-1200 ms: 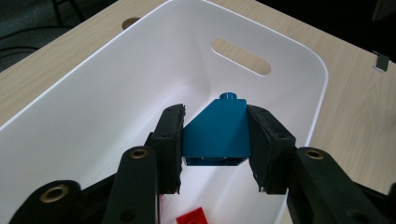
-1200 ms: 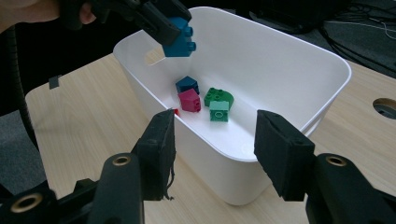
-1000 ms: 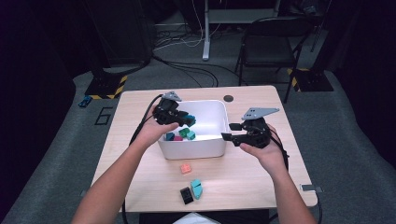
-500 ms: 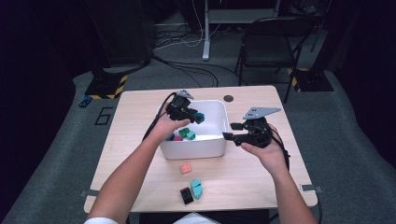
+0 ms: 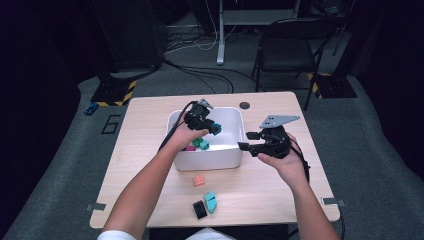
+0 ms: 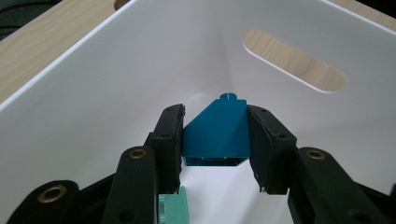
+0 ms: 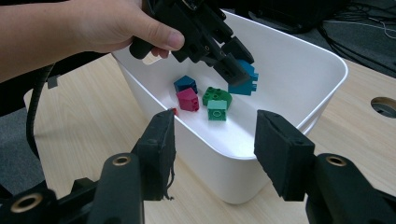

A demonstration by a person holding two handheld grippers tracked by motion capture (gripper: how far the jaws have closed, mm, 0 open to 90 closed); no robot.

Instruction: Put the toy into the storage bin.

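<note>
My left gripper (image 5: 215,127) reaches down into the white bin (image 5: 207,159), shut on a blue sloped brick (image 6: 215,133). Both pads press on the brick's sides, and it hangs above the bin's floor. The right gripper view shows the left gripper (image 7: 236,72) with the same blue brick (image 7: 243,79) over the bin (image 7: 303,60). A dark blue brick (image 7: 185,84), a magenta one (image 7: 188,99), a green one (image 7: 216,96) and a mint one (image 7: 217,110) lie on the bin floor. My right gripper (image 5: 248,140) hovers open just right of the bin, nothing between its jaws.
On the wooden table (image 5: 260,195) in front of the bin lie a salmon brick (image 5: 199,180), a black brick (image 5: 199,209) and a teal brick (image 5: 210,201). A round cable hole (image 5: 244,105) sits behind the bin. A chair (image 5: 290,50) stands beyond the table's far edge.
My left hand has carried the blue brick rightward and lower, from the bin's left rim to inside the bin. The right gripper has stayed in place.
</note>
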